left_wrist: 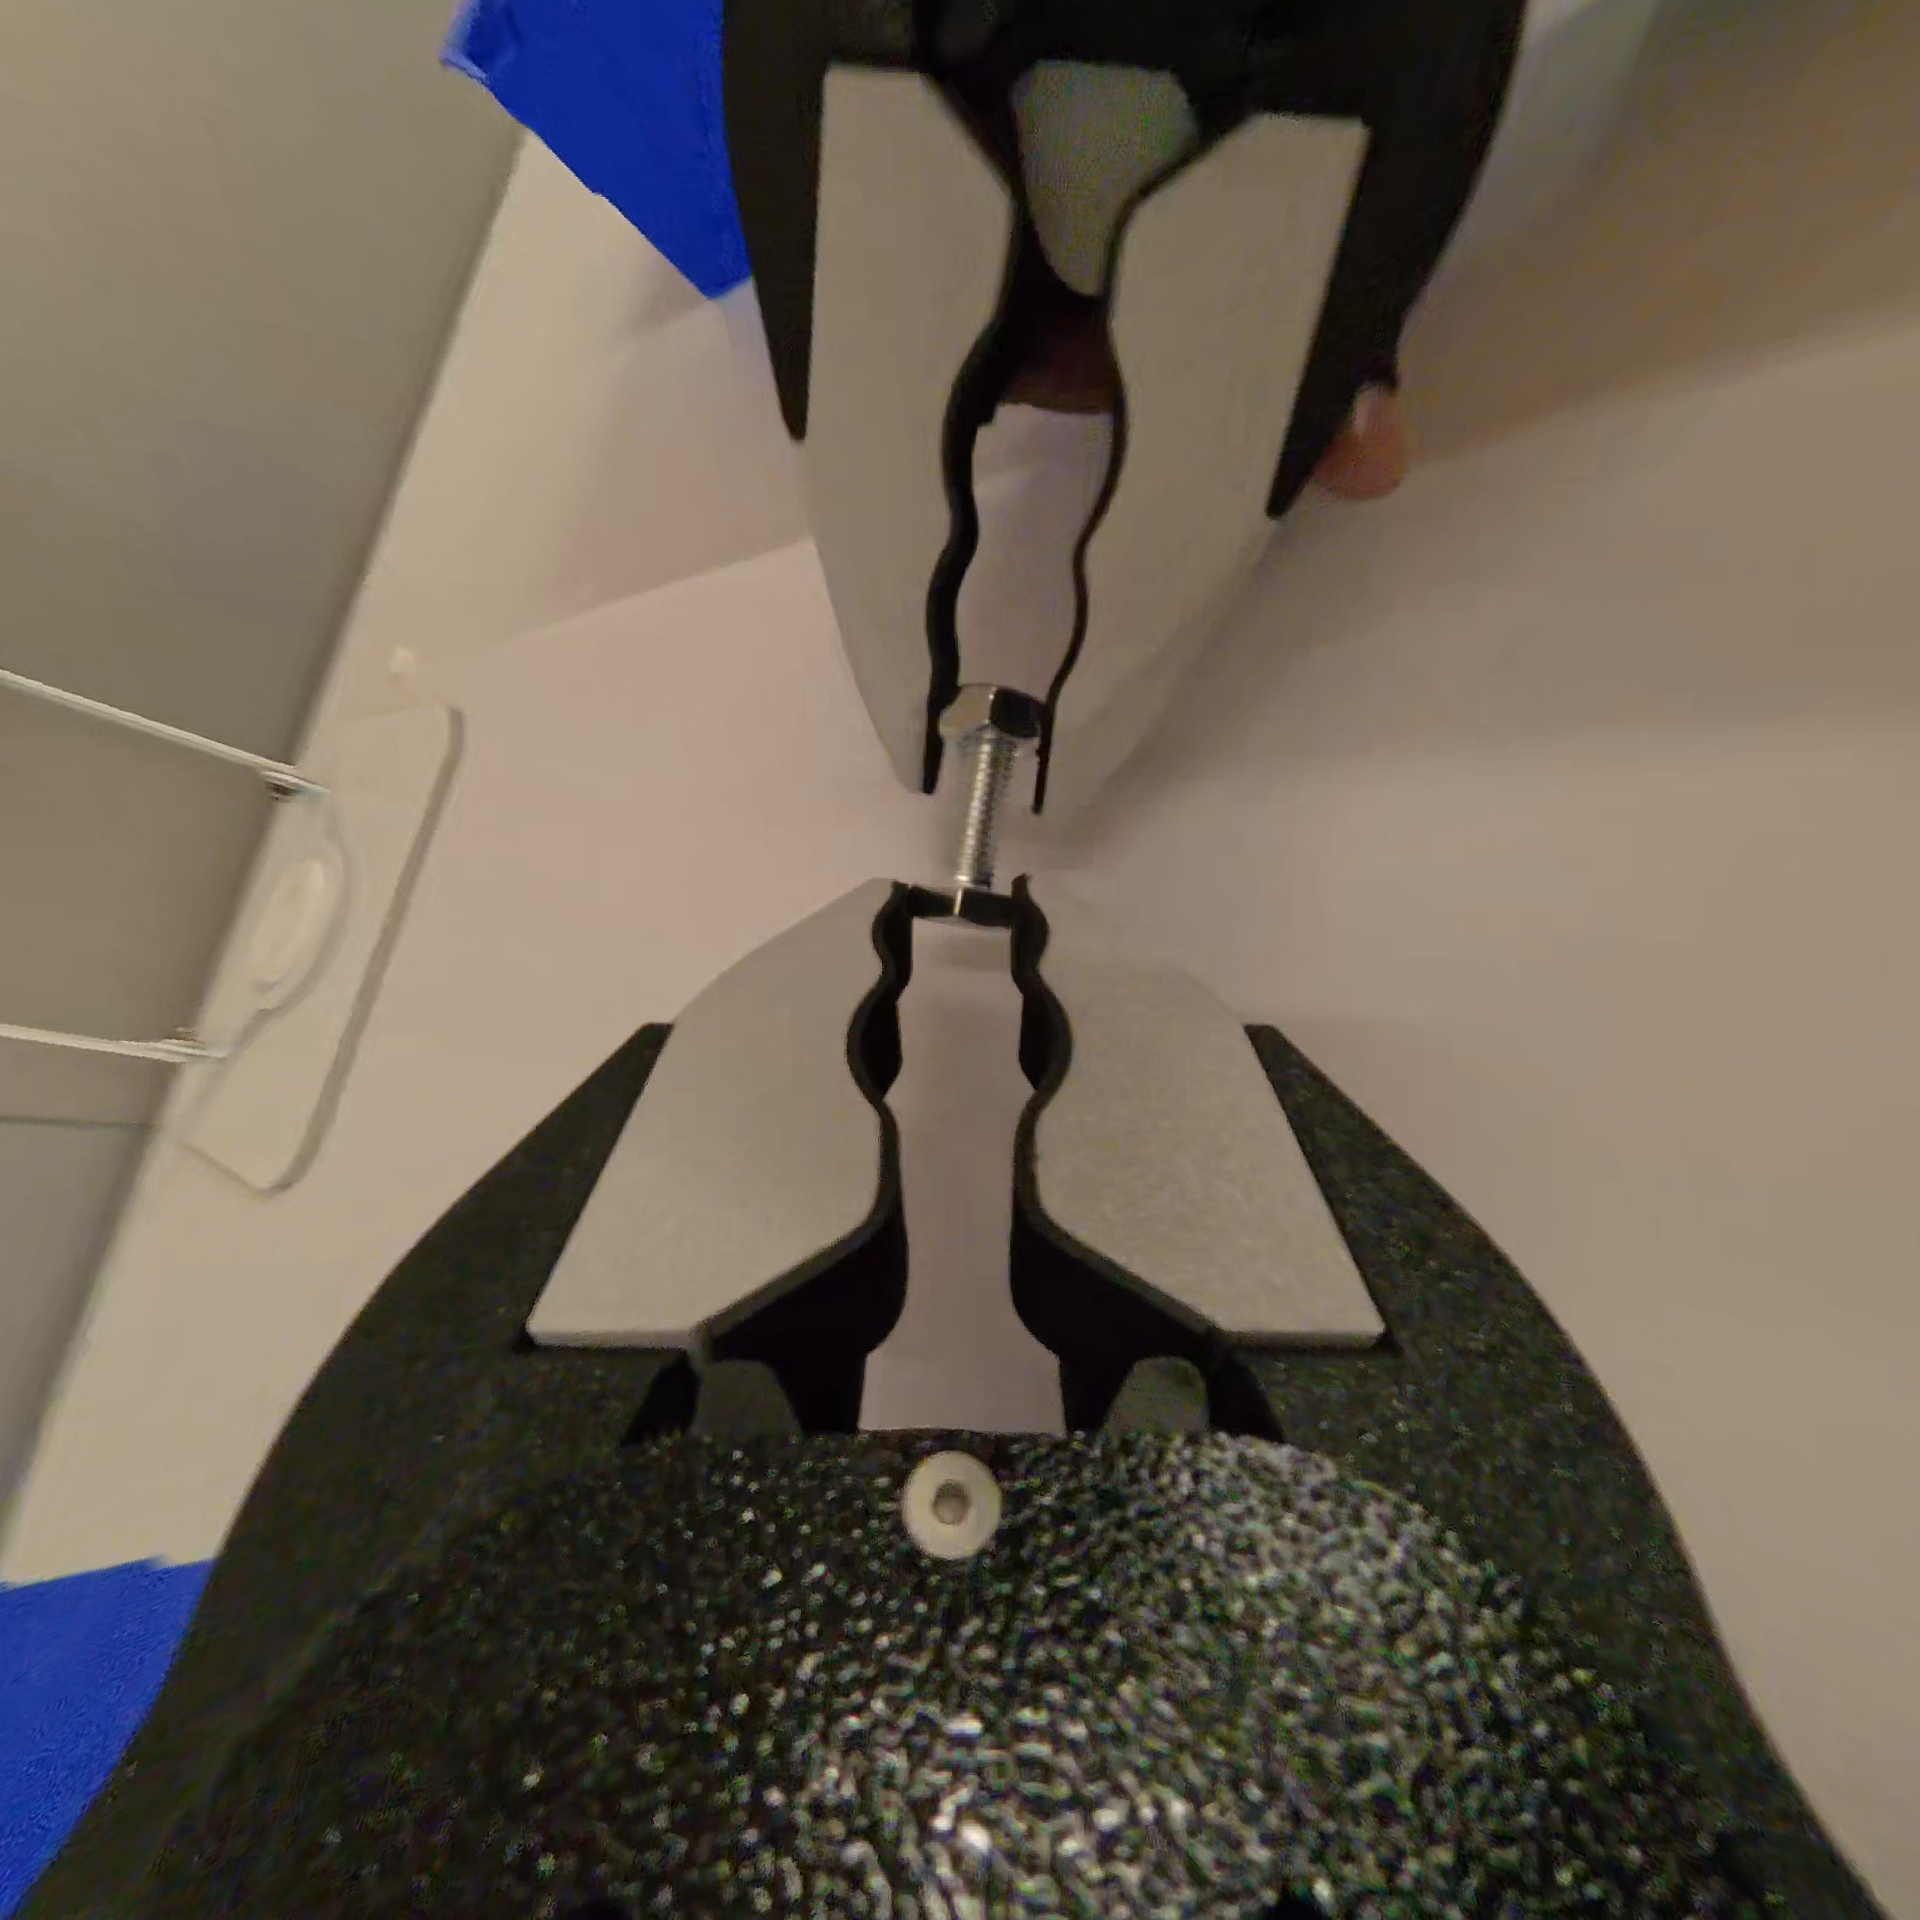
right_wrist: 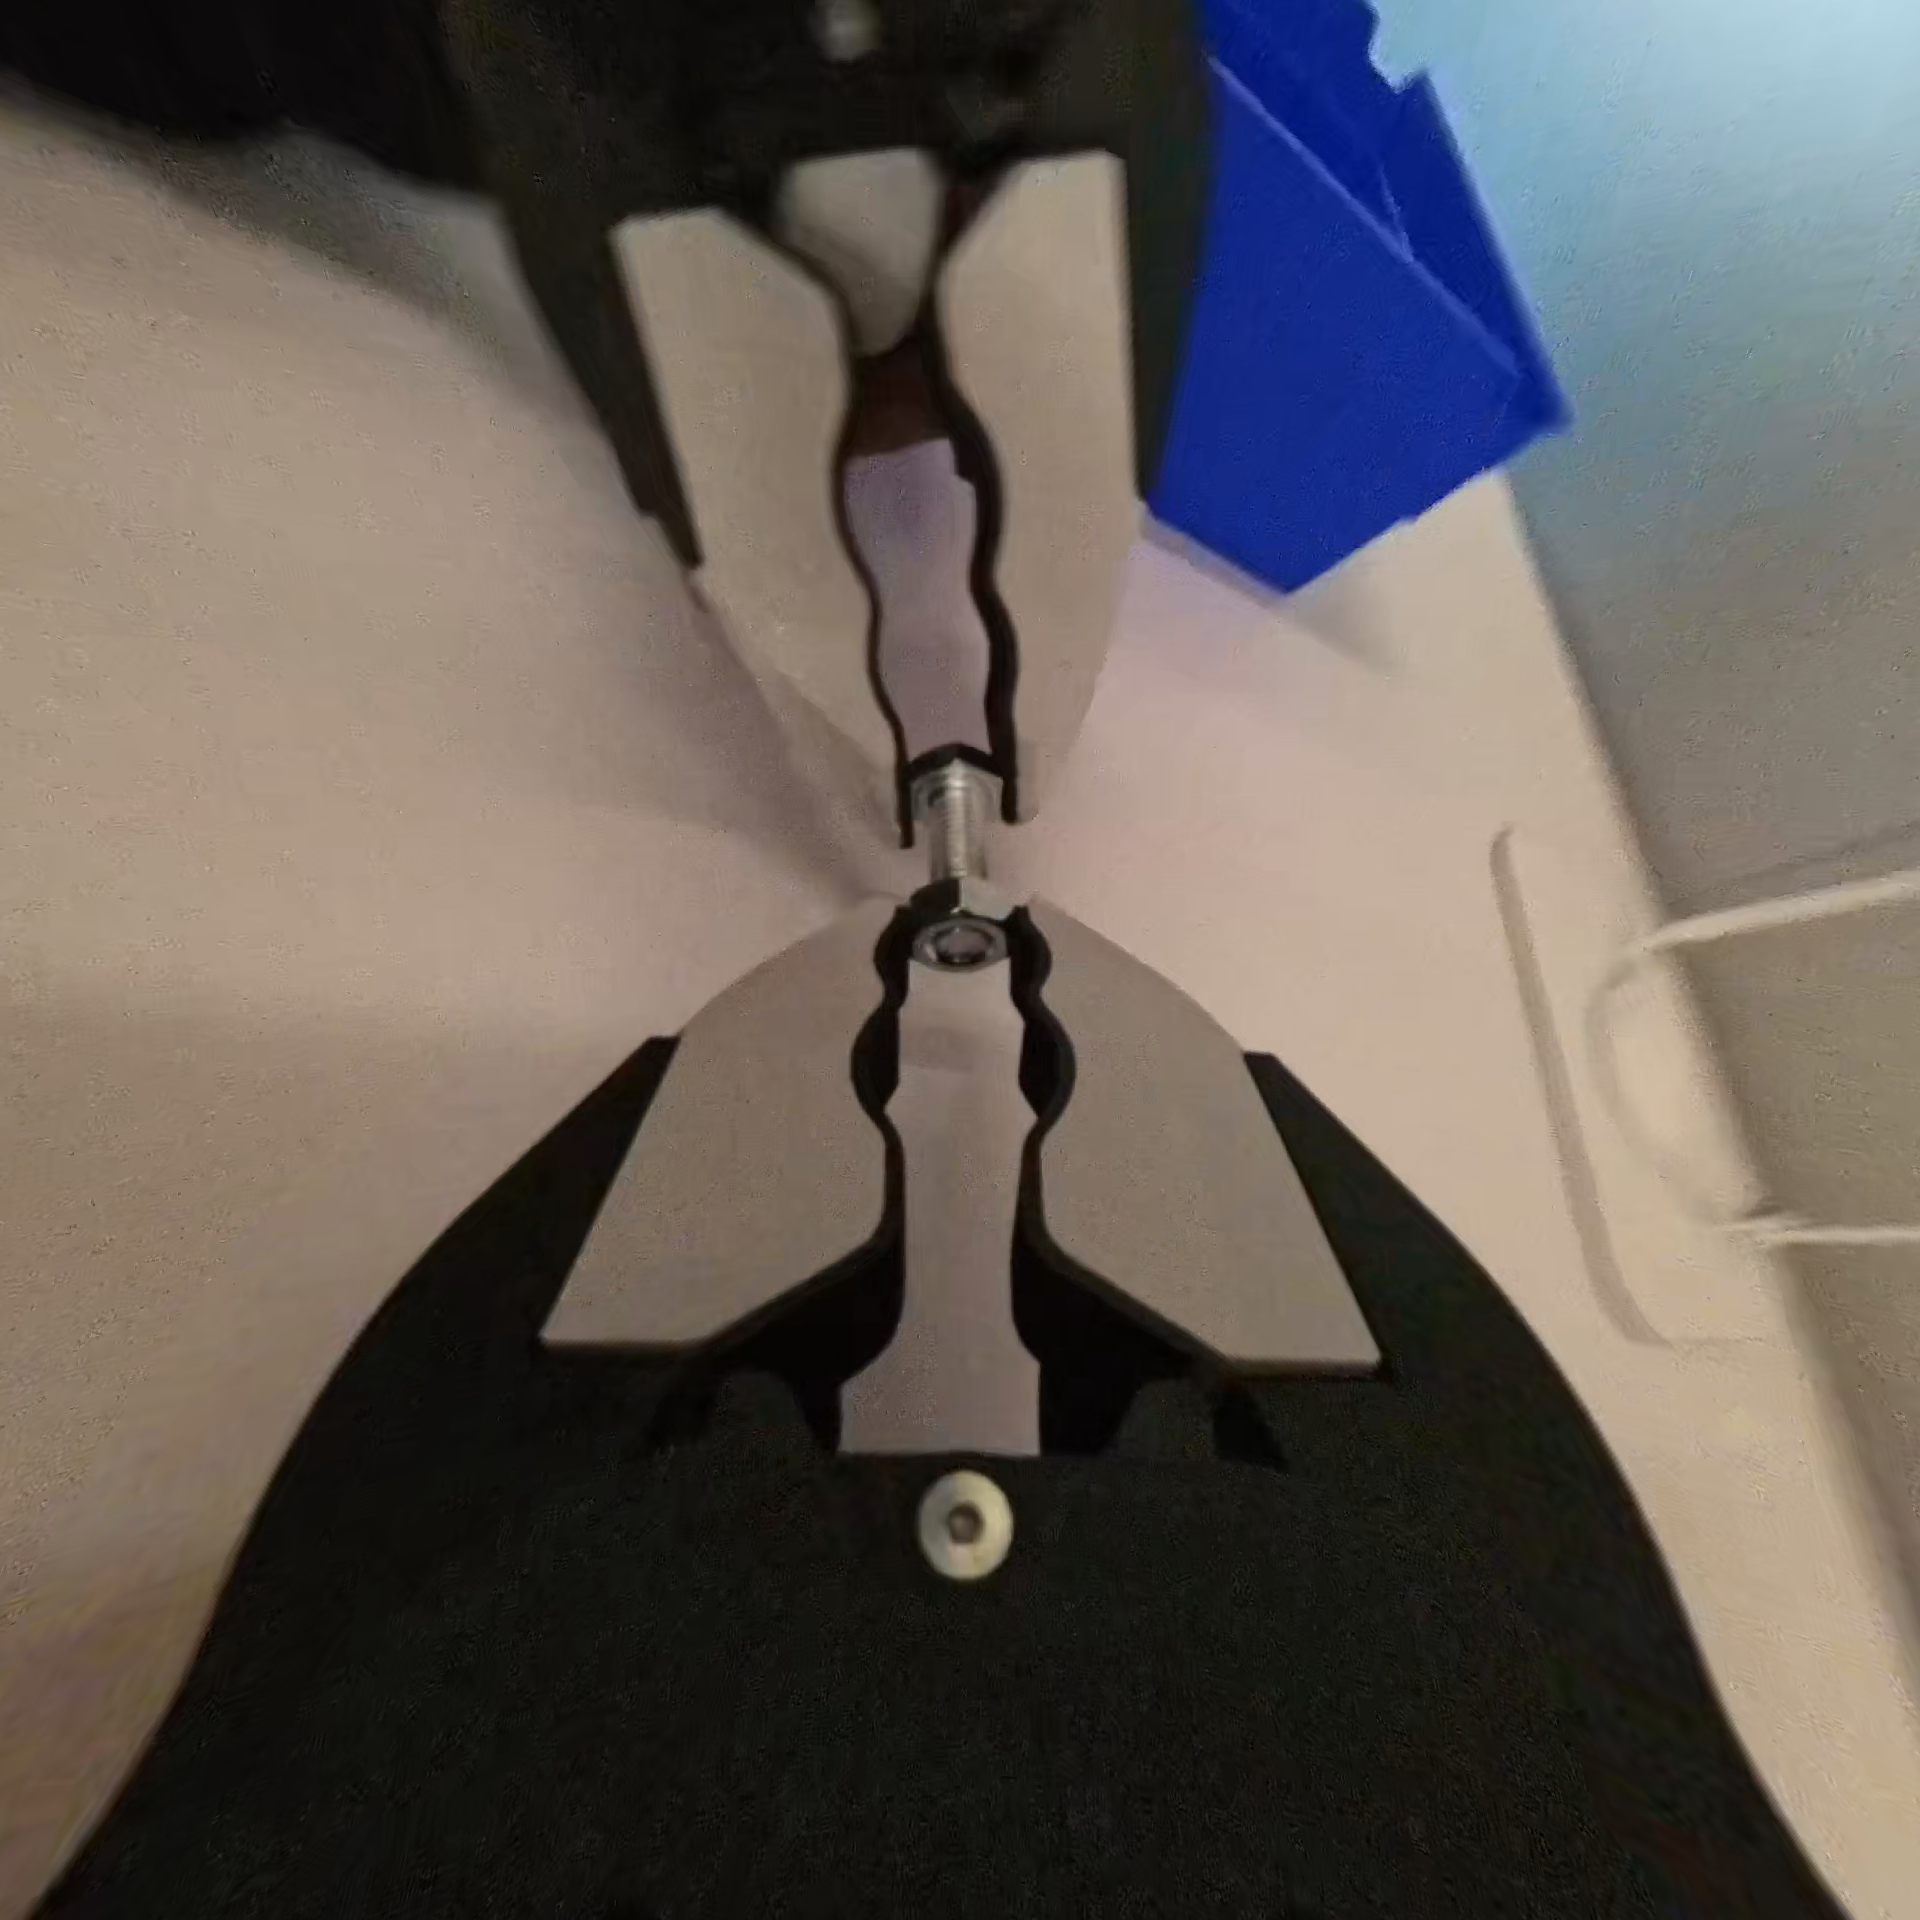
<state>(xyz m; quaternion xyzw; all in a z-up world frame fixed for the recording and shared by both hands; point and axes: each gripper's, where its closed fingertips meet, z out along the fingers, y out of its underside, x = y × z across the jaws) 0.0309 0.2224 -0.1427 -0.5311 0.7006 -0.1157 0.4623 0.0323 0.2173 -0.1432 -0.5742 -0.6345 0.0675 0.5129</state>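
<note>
Left wrist view. Left hand-held gripper (left_wrist: 961,904), entering from 6 o'clock: jaws narrow, both black pads pressed on a thin silver hex nut (left_wrist: 951,906) at the very tips. Silver bolt (left_wrist: 977,821): its threaded shank runs from the nut toward 12 o'clock, and its tip meets the nut. Right hand-held gripper (left_wrist: 987,748), entering from 12 o'clock: jaws narrow, clamped on the bolt's hex head. Gloved hand (left_wrist: 1382,312) behind it at 1 o'clock, one bare fingertip showing. White surface (left_wrist: 1455,831) lies beneath everything. Blue bin (left_wrist: 623,135) at 11 o'clock; a second blue patch sits at the 7 o'clock corner. Clear plastic plate (left_wrist: 343,935) with two thin wires sits at 9 o'clock, at the surface's edge.

Right wrist view, slightly blurred. Right hand-held gripper (right_wrist: 958,925) from 6 o'clock: tips squeezed on the bolt's hex head, whose flat face is toward the camera. The shank points to 12 o'clock into the nut (right_wrist: 925,800), which is pinched in the left hand-held gripper (right_wrist: 956,805). Blue bin (right_wrist: 1330,364) at 1 o'clock. Clear plastic plate (right_wrist: 1621,1091) at 3 o'clock.
</note>
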